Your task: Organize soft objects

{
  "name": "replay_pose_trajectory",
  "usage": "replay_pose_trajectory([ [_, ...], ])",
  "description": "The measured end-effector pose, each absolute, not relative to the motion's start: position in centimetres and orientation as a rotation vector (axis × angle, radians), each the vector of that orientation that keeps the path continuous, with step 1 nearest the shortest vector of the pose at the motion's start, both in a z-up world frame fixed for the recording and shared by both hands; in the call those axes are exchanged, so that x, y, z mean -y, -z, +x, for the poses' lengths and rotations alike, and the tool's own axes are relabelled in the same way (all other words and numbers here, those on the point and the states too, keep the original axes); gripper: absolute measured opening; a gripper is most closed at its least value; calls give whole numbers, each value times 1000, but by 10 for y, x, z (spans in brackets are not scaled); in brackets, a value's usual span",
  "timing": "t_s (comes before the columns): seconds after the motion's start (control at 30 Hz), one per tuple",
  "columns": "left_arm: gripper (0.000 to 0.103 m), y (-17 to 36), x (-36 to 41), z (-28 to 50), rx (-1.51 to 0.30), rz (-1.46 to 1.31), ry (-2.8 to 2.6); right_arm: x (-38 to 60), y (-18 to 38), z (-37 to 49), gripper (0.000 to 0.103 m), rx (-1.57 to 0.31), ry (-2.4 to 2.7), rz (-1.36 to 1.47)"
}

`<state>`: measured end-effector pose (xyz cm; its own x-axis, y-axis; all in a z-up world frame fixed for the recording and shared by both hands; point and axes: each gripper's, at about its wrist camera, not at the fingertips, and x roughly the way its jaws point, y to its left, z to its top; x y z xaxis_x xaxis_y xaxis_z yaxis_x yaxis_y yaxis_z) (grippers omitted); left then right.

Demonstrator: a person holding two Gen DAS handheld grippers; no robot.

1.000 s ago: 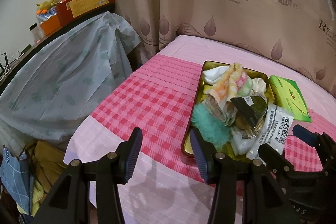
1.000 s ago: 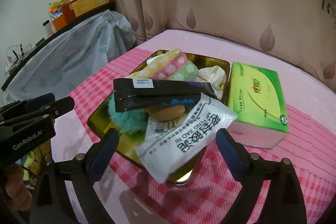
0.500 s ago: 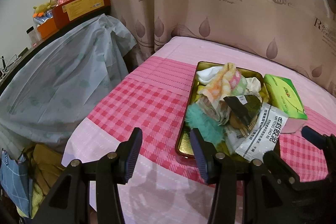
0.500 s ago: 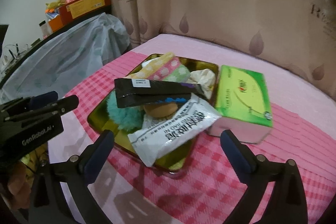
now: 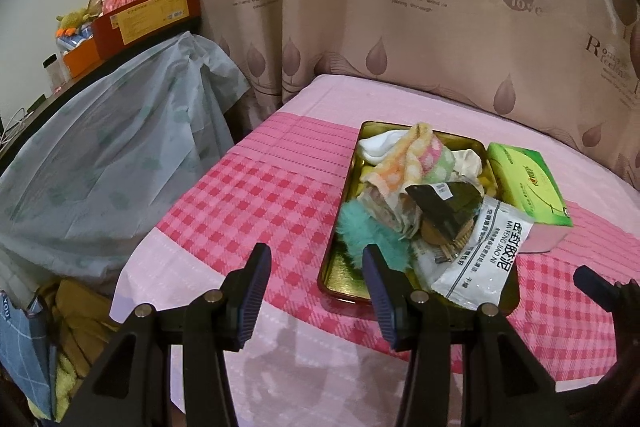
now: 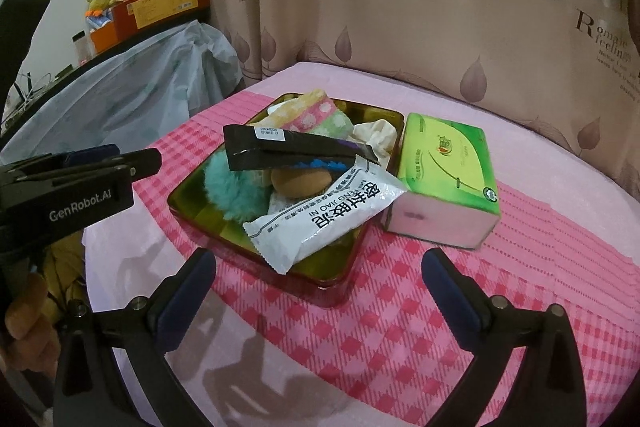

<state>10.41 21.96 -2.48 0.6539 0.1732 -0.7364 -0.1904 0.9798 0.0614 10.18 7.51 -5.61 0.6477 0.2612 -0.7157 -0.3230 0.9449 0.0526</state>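
Observation:
A gold tin tray (image 5: 348, 281) (image 6: 192, 187) on the pink checked cloth holds a heap: a teal fluffy ball (image 5: 360, 227) (image 6: 230, 187), a pastel dotted towel (image 5: 416, 157) (image 6: 316, 113), a white packet (image 5: 484, 251) (image 6: 324, 215), a black packet (image 5: 444, 203) (image 6: 288, 149) and a brown round thing (image 6: 300, 183). A green tissue pack (image 5: 528, 183) (image 6: 444, 171) lies right of the tray. My left gripper (image 5: 316, 291) is open and empty before the tray's near-left corner. My right gripper (image 6: 320, 291) is open and empty in front of the tray.
A grey plastic-covered piece of furniture (image 5: 104, 155) stands left of the table, with boxes (image 5: 148, 15) on top. A leaf-print curtain (image 5: 400, 7) hangs behind. Cloth bags (image 5: 24, 339) hang at lower left. The table's near edge is just below the grippers.
Both grippers have drawn back from the tray, which looks smaller and farther now. Both stay open and empty. The heap in the tray has not moved.

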Motion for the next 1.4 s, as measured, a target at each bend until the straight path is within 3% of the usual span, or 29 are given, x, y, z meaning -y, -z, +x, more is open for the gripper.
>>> replay_pose_trajectory([
  [1.4, 48, 26, -214, 104, -835, -17, -187, -72, 57, 106, 102, -812, -286, -84],
])
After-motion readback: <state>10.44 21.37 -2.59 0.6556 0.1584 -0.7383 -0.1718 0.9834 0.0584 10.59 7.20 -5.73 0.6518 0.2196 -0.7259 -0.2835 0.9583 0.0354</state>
